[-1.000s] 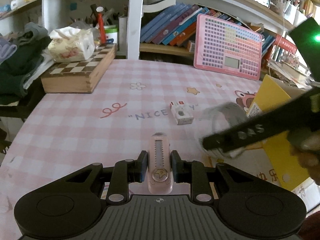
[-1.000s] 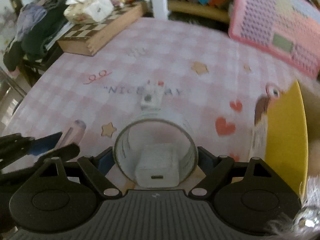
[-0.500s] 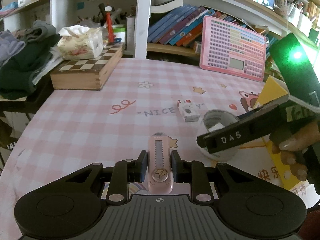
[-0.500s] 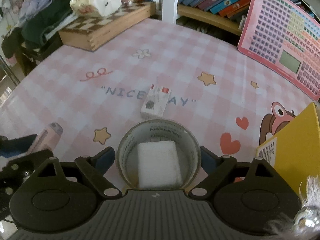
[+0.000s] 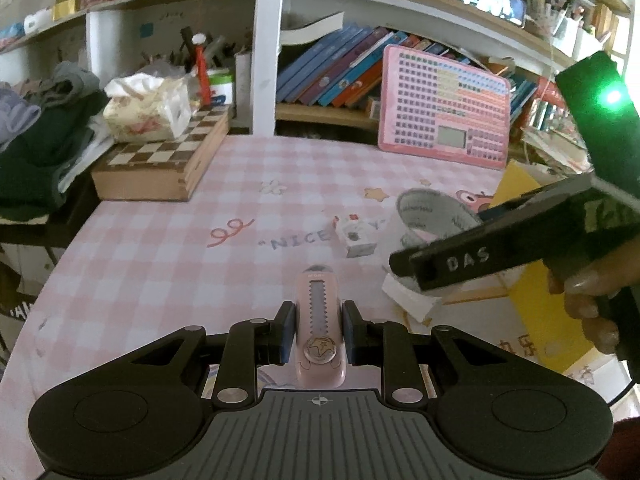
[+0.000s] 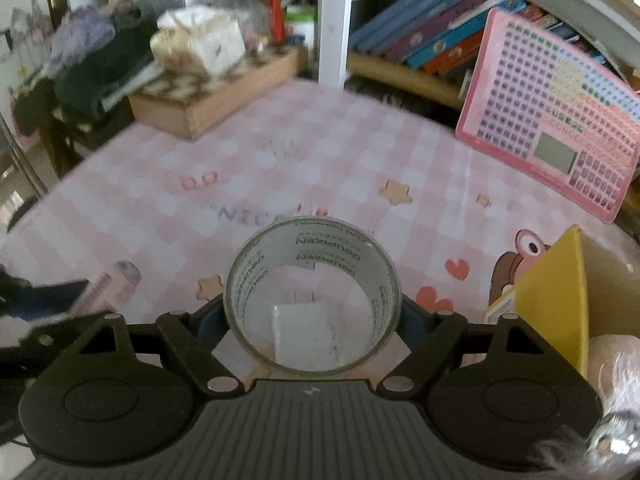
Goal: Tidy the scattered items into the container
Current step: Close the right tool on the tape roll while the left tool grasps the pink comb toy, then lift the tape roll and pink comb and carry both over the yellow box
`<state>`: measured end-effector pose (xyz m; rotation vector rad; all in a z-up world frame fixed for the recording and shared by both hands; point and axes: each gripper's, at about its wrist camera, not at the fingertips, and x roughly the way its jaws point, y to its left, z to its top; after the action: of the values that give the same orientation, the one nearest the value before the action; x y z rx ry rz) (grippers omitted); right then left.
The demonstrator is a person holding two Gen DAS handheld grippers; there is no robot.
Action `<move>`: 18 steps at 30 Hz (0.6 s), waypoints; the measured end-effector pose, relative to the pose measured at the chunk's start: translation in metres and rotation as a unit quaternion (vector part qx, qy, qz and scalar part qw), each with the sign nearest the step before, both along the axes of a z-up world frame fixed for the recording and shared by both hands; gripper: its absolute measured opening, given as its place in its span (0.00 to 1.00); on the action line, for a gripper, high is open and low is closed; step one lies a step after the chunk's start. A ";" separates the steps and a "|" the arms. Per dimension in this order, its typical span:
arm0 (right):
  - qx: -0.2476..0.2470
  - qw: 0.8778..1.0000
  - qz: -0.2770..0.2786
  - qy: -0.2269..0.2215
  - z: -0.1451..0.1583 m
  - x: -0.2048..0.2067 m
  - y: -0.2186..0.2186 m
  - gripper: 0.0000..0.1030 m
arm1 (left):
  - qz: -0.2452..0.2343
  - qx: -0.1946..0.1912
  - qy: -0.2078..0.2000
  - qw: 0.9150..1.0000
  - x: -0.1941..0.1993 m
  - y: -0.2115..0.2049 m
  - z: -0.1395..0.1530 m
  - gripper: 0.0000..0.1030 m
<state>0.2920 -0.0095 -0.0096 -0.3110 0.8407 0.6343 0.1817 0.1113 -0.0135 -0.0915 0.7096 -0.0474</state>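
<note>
A: Two tools, both loaded. What does each hold?

B: Left tool (image 5: 316, 332), clamped tight on a pink utility knife (image 5: 319, 320). Right tool (image 6: 312, 312), jaws closing across a clear tape roll (image 6: 312, 296), lifted off the counter (image 6: 320, 152).

A: And the container?

B: Yellow box (image 6: 560, 296), at the counter's right edge. Keep the roll squeezed and carry it over the rim before letting go.

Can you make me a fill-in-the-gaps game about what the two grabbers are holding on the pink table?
1. The left gripper is shut on a pink ____.
2. The right gripper grips a roll of ____.
3. The box beside the roll has a ____ flap.
4. The tissue pack sits on a wooden ____.

Missing words: utility knife; tape; yellow; chessboard
</note>
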 end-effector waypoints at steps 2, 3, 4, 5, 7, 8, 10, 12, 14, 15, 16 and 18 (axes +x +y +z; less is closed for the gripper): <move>0.014 1.000 -0.002 -0.004 0.010 -0.006 -0.005 0.81 | -0.004 0.000 -0.006 1.000 -0.003 -0.002 0.005 0.22; 0.020 1.000 -0.002 -0.005 0.014 -0.010 -0.007 0.81 | -0.006 0.000 -0.009 1.000 -0.005 -0.002 0.007 0.22; 0.026 1.000 -0.002 -0.006 0.018 -0.014 -0.010 0.81 | -0.008 0.000 -0.012 1.000 -0.008 -0.003 0.009 0.22; 0.030 1.000 -0.002 -0.007 0.021 -0.017 -0.013 0.81 | -0.010 -0.001 -0.014 1.000 -0.009 -0.004 0.011 0.22; 0.036 0.999 -0.002 -0.007 0.026 -0.025 -0.017 0.81 | -0.014 -0.001 -0.019 1.000 -0.014 -0.005 0.015 0.22; 0.039 0.999 -0.002 -0.008 0.028 -0.029 -0.019 0.81 | -0.016 -0.001 -0.021 1.000 -0.016 -0.005 0.017 0.22; 0.046 0.999 -0.005 -0.007 0.032 -0.037 -0.023 0.81 | -0.020 -0.001 -0.025 0.999 -0.021 -0.005 0.020 0.22; 0.050 0.999 -0.007 -0.009 0.035 -0.044 -0.026 0.81 | -0.024 0.000 -0.029 0.999 -0.026 -0.005 0.023 0.22; 0.053 0.999 -0.008 -0.011 0.038 -0.051 -0.030 0.81 | -0.026 0.000 -0.033 0.999 -0.033 -0.006 0.027 0.22; 0.054 0.998 -0.009 -0.012 0.039 -0.054 -0.031 0.81 | -0.027 0.000 -0.034 0.999 -0.036 -0.006 0.028 0.22; 0.056 0.998 -0.010 -0.012 0.040 -0.057 -0.033 0.81 | -0.028 0.000 -0.036 0.999 -0.039 -0.005 0.030 0.22; 0.060 0.998 -0.014 -0.011 0.042 -0.064 -0.036 0.81 | -0.030 -0.001 -0.039 0.999 -0.044 -0.005 0.032 0.22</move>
<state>0.2281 -0.0458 0.0324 -0.1971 0.7805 0.6516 0.1374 0.1060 0.0185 -0.0690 0.6343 -0.1087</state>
